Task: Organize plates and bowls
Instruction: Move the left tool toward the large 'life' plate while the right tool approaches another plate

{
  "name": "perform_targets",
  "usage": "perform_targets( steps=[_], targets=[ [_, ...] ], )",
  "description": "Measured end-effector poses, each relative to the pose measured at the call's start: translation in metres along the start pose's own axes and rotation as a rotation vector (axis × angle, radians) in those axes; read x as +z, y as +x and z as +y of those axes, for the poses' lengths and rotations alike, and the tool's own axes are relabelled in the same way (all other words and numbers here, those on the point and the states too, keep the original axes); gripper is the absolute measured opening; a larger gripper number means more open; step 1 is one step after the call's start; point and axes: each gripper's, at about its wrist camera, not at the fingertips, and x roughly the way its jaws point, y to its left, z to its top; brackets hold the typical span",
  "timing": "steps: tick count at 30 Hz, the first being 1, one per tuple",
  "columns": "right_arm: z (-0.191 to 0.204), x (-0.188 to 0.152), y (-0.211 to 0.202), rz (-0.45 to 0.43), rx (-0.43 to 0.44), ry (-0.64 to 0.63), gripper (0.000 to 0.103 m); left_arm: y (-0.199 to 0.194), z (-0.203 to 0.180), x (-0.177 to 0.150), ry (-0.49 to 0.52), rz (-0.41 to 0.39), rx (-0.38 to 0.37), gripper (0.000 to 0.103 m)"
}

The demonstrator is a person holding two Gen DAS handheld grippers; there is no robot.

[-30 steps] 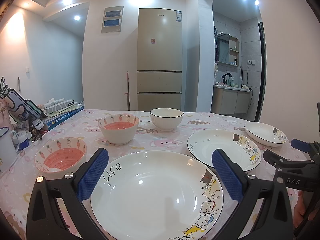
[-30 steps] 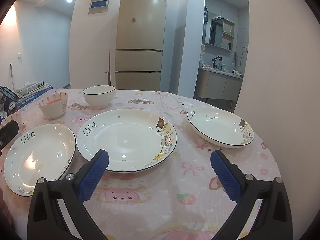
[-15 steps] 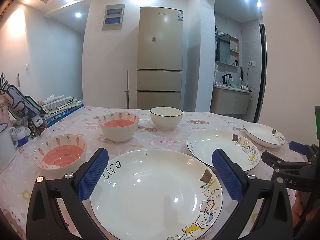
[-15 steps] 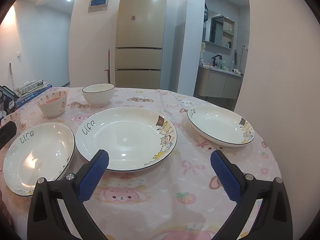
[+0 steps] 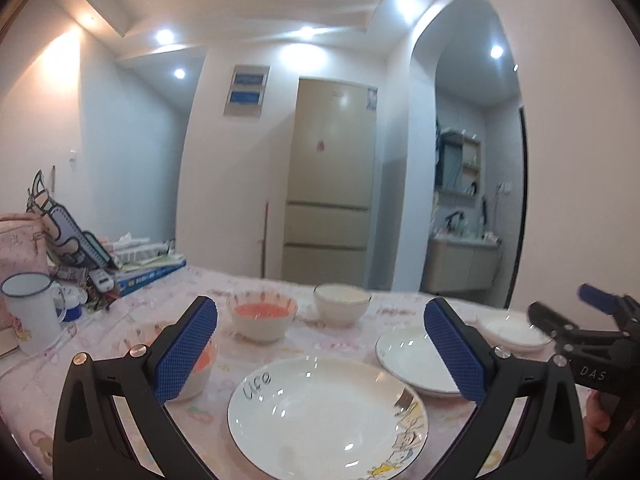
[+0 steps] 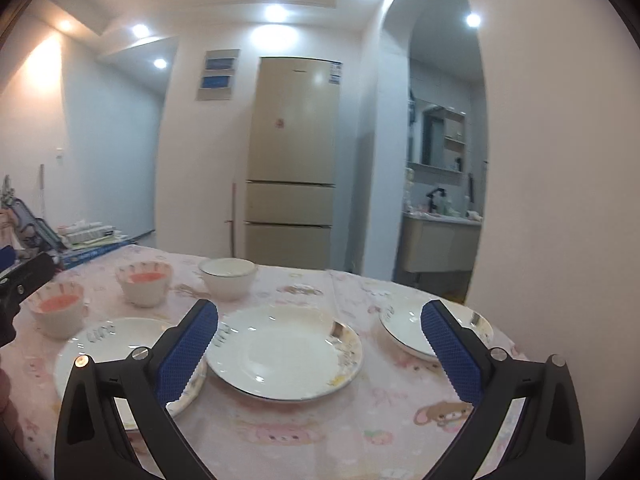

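Three white cartoon plates lie on a pink tablecloth. The near "life" plate is below my open, empty left gripper. The middle plate lies ahead of my open, empty right gripper; it also shows in the left wrist view. The small right plate is partly behind the right fingertip. Two carrot-patterned bowls with red insides and a white bowl stand at the back left. The right gripper shows at the left view's right edge.
A white enamel mug, a pink bag and stacked books and boxes crowd the table's left side. The table edge curves round at the right. A fridge and a washroom arch stand behind.
Both cameras have tilted upward and pulled back, so the table sits lower in view and more ceiling shows. Plates and bowls have not moved. Both grippers stay open.
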Motion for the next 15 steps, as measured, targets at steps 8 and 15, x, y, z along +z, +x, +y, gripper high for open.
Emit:
perform_targets(
  steps=[8,15],
  targets=[
    [0.014,0.024,0.005,0.071,0.037,0.022,0.103,0.012,0.016,0.014,0.046,0.078,0.172,0.103],
    [0.016,0.011,0.029,0.117,0.005,0.031,0.103,0.016,0.027,0.005,0.045,0.170,0.197,0.103]
  ],
)
